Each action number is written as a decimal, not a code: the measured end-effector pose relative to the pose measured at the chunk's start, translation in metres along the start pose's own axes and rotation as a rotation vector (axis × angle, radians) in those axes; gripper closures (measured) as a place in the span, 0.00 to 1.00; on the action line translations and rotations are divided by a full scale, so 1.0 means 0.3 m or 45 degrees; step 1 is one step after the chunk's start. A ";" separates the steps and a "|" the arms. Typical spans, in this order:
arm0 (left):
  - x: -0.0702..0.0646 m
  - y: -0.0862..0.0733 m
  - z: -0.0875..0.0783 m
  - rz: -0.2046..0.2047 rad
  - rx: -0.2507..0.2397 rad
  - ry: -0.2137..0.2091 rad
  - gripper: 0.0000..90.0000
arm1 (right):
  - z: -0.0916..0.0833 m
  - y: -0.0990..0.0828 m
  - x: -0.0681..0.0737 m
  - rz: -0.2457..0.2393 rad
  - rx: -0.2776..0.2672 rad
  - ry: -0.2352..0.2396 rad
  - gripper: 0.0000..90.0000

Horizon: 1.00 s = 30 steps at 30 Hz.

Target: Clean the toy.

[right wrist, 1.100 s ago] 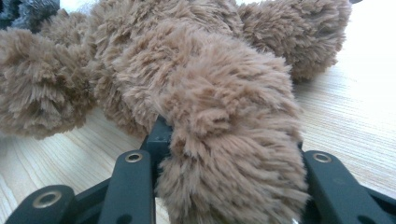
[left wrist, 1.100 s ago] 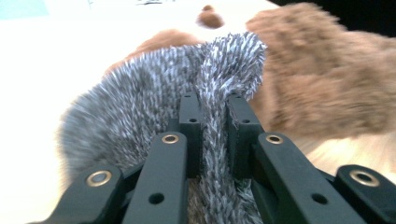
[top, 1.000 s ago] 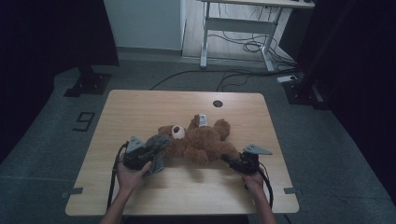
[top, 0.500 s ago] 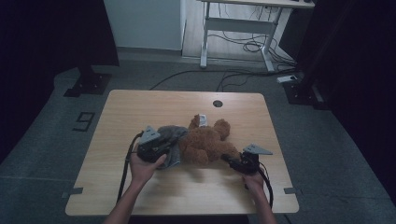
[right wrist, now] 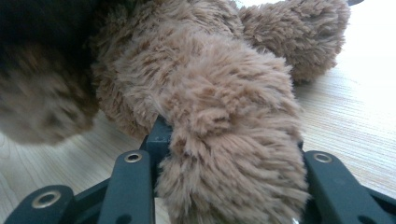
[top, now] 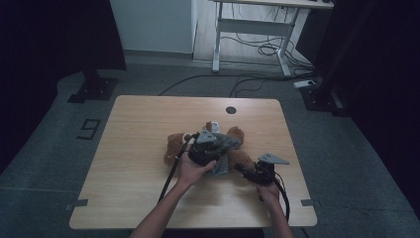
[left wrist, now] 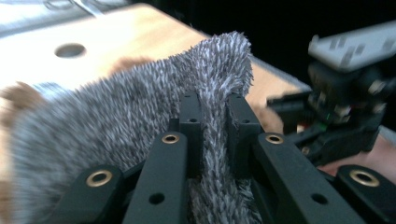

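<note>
A brown teddy bear (top: pixel 174 147) lies in the middle of the wooden table (top: pixel 143 114). A grey fuzzy cloth (top: pixel 221 166) is draped over its body. My left gripper (top: pixel 218 145) sits above the bear, shut on a fold of the grey cloth (left wrist: pixel 140 102), which stands up pinched between the jaws of my left gripper (left wrist: pixel 214 100). At the bear's right end, my right gripper (top: pixel 243 169) is shut on a plush limb (right wrist: pixel 233 154), whose fur bulges between the jaws of my right gripper (right wrist: pixel 229 140). The bear's body (right wrist: pixel 187 56) lies just beyond. The right gripper (left wrist: pixel 345 93) appears blurred past the cloth.
A round cable hole (top: pixel 231 109) sits near the table's far edge. A white desk frame (top: pixel 247 29) and floor cables (top: pixel 267 49) lie behind the table. A "9" mark (top: pixel 89 129) is on the floor at left. Bare wood surrounds the bear.
My left hand has moved right and slightly up, dragging the grey cloth from the bear's left side across its body. The right gripper has stayed on the limb.
</note>
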<state>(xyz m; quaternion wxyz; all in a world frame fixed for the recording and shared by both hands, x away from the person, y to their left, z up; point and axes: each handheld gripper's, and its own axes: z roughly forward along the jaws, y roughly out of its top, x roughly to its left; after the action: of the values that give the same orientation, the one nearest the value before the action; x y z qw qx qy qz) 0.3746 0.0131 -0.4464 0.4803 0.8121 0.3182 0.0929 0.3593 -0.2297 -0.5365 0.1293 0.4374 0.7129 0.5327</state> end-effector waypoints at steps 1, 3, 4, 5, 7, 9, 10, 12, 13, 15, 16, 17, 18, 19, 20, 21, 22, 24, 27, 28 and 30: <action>-0.003 -0.014 0.019 0.002 0.022 -0.008 0.88 | 0.000 0.000 0.000 -0.002 0.000 0.000 0.61; -0.005 -0.027 0.036 0.007 0.047 -0.010 0.87 | -0.001 0.000 0.001 -0.005 0.000 0.001 0.61; -0.009 -0.053 0.061 0.007 0.069 -0.016 0.87 | -0.002 0.000 0.001 -0.004 0.002 0.001 0.61; -0.010 -0.064 0.066 0.004 0.072 -0.021 0.87 | -0.003 0.000 0.000 -0.008 0.003 0.000 0.61; -0.008 -0.080 0.067 -0.005 0.067 -0.029 0.87 | -0.003 -0.001 -0.002 -0.012 0.009 -0.002 0.61; -0.006 -0.090 0.060 -0.008 0.065 -0.025 0.87 | -0.003 -0.003 -0.004 -0.011 0.011 0.003 0.61; -0.005 -0.094 0.054 0.000 0.066 -0.020 0.87 | -0.003 -0.004 -0.004 -0.013 0.011 0.003 0.61; -0.001 -0.103 0.041 0.004 0.065 -0.013 0.87 | -0.003 -0.004 -0.003 -0.024 0.009 -0.001 0.61; 0.003 -0.108 0.034 0.002 0.064 -0.011 0.87 | -0.004 -0.004 -0.004 -0.036 0.009 -0.004 0.61; 0.015 -0.117 0.018 -0.003 0.068 -0.006 0.87 | -0.005 -0.004 -0.005 -0.039 0.005 -0.003 0.61; 0.021 -0.122 0.009 -0.005 0.068 -0.003 0.87 | -0.005 -0.003 -0.005 -0.038 0.006 -0.004 0.61; 0.028 -0.127 0.000 -0.010 0.068 0.001 0.87 | -0.005 -0.003 -0.005 -0.038 0.005 -0.005 0.61; 0.035 -0.131 -0.010 -0.013 0.066 0.006 0.87 | -0.005 -0.003 -0.005 -0.036 0.004 -0.005 0.61; 0.041 -0.136 -0.020 -0.017 0.064 0.014 0.87 | -0.005 -0.003 -0.005 -0.035 0.004 -0.005 0.61; 0.048 -0.142 -0.030 -0.022 0.058 0.023 0.87 | -0.005 -0.003 -0.006 -0.035 0.003 -0.004 0.61; 0.056 -0.147 -0.040 -0.027 0.054 0.031 0.87 | -0.005 -0.003 -0.007 -0.035 0.003 -0.004 0.61; 0.064 -0.151 -0.051 -0.035 0.048 0.042 0.87 | -0.006 -0.003 -0.007 -0.032 0.004 -0.004 0.61; 0.086 -0.159 -0.077 -0.051 0.034 0.060 0.87 | -0.006 -0.004 -0.007 -0.036 0.003 -0.005 0.61; 0.125 -0.172 -0.120 -0.075 0.024 0.098 0.87 | -0.008 -0.004 -0.005 -0.048 0.002 -0.012 0.61; 0.140 -0.178 -0.136 -0.084 0.022 0.111 0.87 | -0.008 -0.004 -0.006 -0.046 0.002 -0.010 0.61; 0.170 -0.194 -0.168 -0.113 0.008 0.118 0.87 | -0.007 -0.004 -0.008 -0.043 -0.001 -0.006 0.61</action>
<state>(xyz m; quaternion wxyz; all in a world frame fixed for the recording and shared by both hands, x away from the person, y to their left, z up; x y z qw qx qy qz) 0.3664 0.1000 -0.4768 0.4660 0.7935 0.3762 0.1081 0.3587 -0.2328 -0.5374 0.1402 0.4267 0.7196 0.5296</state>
